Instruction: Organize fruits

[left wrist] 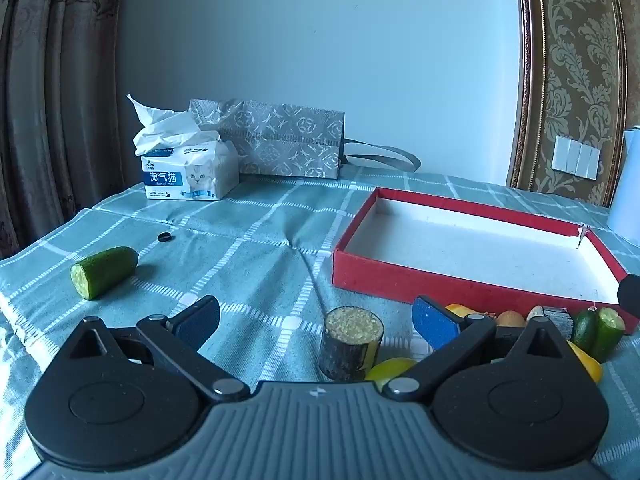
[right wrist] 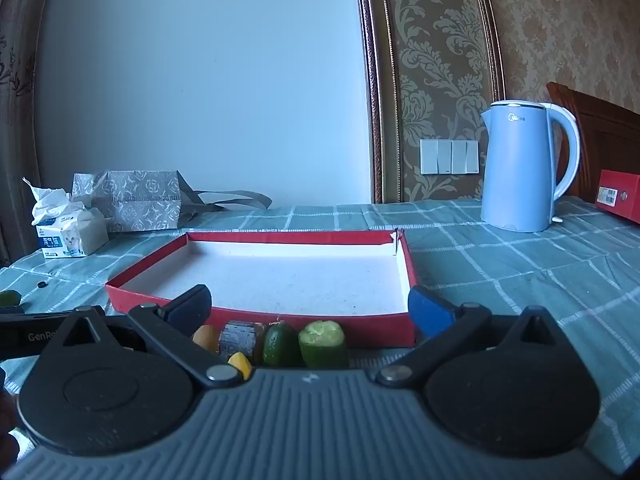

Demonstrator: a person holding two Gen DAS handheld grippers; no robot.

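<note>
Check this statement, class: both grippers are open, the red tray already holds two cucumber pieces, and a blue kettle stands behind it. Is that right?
Not quite. The red tray holds nothing; its white floor is bare in the right wrist view. The cucumber pieces lie on the cloth in front of it. The left gripper and right gripper are open, and the blue kettle stands behind.

Tray (right wrist: 406,264) sat mid-table on the cloth (left wrist: 248,240), long side facing the right wrist cam. Row of pieces lay just in front of tray's near wall: log piece (right wrist: 240,336), whole small fruit (right wrist: 280,344), cut cucumber stub (right wrist: 323,342), left to right. Sugarcane chunk (left wrist: 352,342) stood upright left of that row, between the left gripper (left wrist: 316,320) fingers in its view. Half cucumber (left wrist: 103,272) lay far left, well apart, small ring (left wrist: 164,237) behind it. Tissue pack (left wrist: 192,172) back left, bag (left wrist: 280,140) just behind and right of it. Kettle (right wrist: 520,168) back right behind the tray, box (right wrist: 618,196) right of kettle.
</note>
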